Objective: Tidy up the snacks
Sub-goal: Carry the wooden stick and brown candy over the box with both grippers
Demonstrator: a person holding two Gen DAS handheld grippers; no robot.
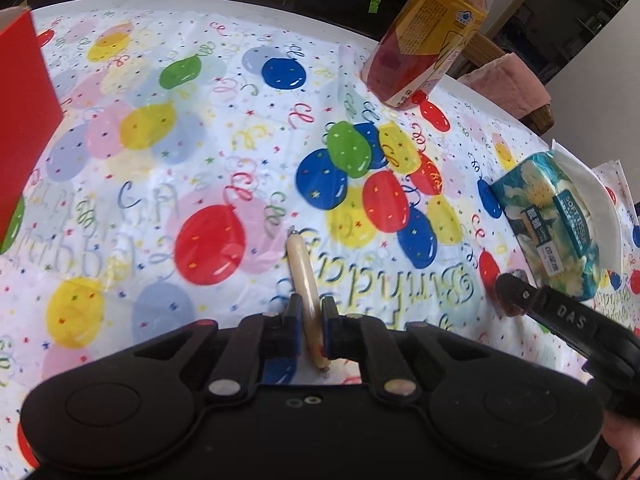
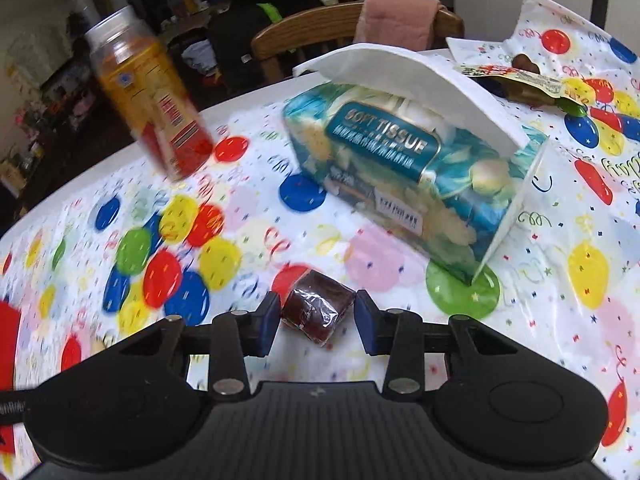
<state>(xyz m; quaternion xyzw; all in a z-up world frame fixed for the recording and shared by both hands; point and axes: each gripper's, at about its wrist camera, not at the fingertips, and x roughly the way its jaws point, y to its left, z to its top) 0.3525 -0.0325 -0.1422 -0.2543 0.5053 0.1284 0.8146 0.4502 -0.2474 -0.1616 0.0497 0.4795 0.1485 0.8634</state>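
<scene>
- On the bench (image 1: 248,12), over a balloon-printed cloth (image 1: 224,128), the left gripper (image 1: 311,322) has its blue-padded fingers pressed in on a slim, pale sausage stick (image 1: 303,276), pinching it near its lower end.
- The stick points away from the camera along the fingers, its far metal-clipped tip over the "Birthday" lettering; whether that tip rests on the cloth cannot be told from this angle.
- At the far left edge of the left wrist view stands a red box (image 1: 24,120).
- A yellow and red bottle (image 1: 430,36) with a clear cap stands at the far right of the cloth, and a teal soft tissue pack (image 1: 560,216) lies nearer, to the right.
- In the right wrist view, the right gripper (image 2: 316,320) is spread wide, its fingers on either side of a small dark snack (image 2: 318,310) in clear wrap.
- The snack lies on the cloth, close to the left finger and apart from the right one.
- Just beyond it sits the tissue pack with a white sheet (image 2: 404,68) arching over its top.
- Behind the pack, at upper right, lies a crumpled gold-brown wrapper (image 2: 528,80).
- A wooden chair (image 2: 304,36) with a pink cloth (image 2: 396,16) draped on it stands past the bench edge.
</scene>
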